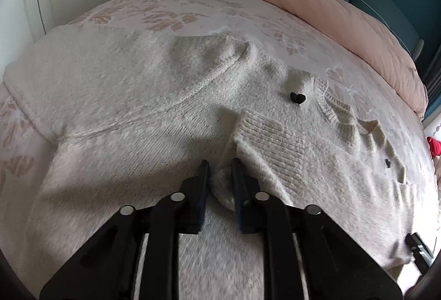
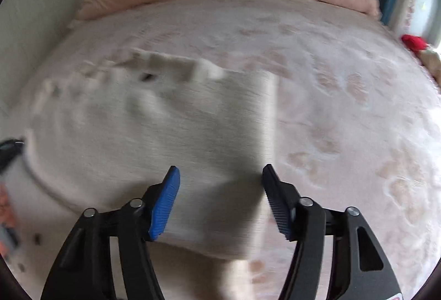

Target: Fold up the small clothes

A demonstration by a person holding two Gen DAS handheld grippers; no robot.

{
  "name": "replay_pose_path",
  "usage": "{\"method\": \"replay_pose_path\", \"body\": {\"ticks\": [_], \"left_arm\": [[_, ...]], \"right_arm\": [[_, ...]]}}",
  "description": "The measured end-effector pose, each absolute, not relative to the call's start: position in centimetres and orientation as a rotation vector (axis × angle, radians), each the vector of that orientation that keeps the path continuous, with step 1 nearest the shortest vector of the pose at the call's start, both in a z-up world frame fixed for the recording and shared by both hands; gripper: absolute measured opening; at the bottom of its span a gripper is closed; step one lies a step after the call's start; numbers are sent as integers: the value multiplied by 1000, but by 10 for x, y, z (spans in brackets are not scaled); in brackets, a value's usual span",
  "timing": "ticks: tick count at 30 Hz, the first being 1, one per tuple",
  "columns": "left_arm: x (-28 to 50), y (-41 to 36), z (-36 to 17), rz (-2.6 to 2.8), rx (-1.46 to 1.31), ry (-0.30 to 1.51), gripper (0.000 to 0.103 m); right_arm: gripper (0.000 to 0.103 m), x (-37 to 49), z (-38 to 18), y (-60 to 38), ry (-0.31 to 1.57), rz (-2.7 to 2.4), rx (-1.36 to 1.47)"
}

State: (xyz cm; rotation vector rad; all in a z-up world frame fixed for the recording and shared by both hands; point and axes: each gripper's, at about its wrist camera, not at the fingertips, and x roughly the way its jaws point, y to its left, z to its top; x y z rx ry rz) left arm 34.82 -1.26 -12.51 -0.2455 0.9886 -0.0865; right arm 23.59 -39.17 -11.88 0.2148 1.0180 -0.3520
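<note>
Lying flat, fuzzy cream sweater [image 1: 132,96]; left tongs [image 1: 219,163] narrowly pinching its sleeve; right tongs [image 2: 220,176] wide, empty.

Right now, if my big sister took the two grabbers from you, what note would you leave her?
Left gripper: jaws nearly closed around the ribbed sleeve cuff; I cannot tell if the pads press it.
Right gripper: open, empty, over the sweater's right edge; that view is blurred.
The cream sweater lies spread on the floral bedspread, heart button facing up.
Done: one sleeve is brought across the body.
Left: let go of the cuff, fold the other side in, then fold the sweater up.
</note>
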Motion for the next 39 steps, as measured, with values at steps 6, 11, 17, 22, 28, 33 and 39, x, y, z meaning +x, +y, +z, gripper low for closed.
{"method": "replay_pose_path", "body": {"ticks": [6, 11, 17, 22, 28, 33, 39], "left_arm": [[300, 29, -103, -88, -253, 948, 59], [259, 78, -108, -48, -307, 997, 61], [224, 101, -106, -38, -276, 997, 61], [215, 99, -112, -43, -276, 1007, 65], [191, 109, -105, -63, -292, 1009, 75], [151, 141, -104, -51, -360, 1029, 90], [117, 156, -117, -47, -411, 1037, 92]], "right_arm": [[75, 188, -119, -430, 987, -313, 490], [78, 208, -141, -432, 1029, -245, 575], [12, 211, -106, -415, 917, -280, 444], [13, 219, -131, -432, 1018, -369, 375], [70, 148, -88, -428, 895, -301, 509], [72, 39, -103, -395, 1008, -177, 575], [77, -43, -129, -336, 1083, -95, 589]]}}
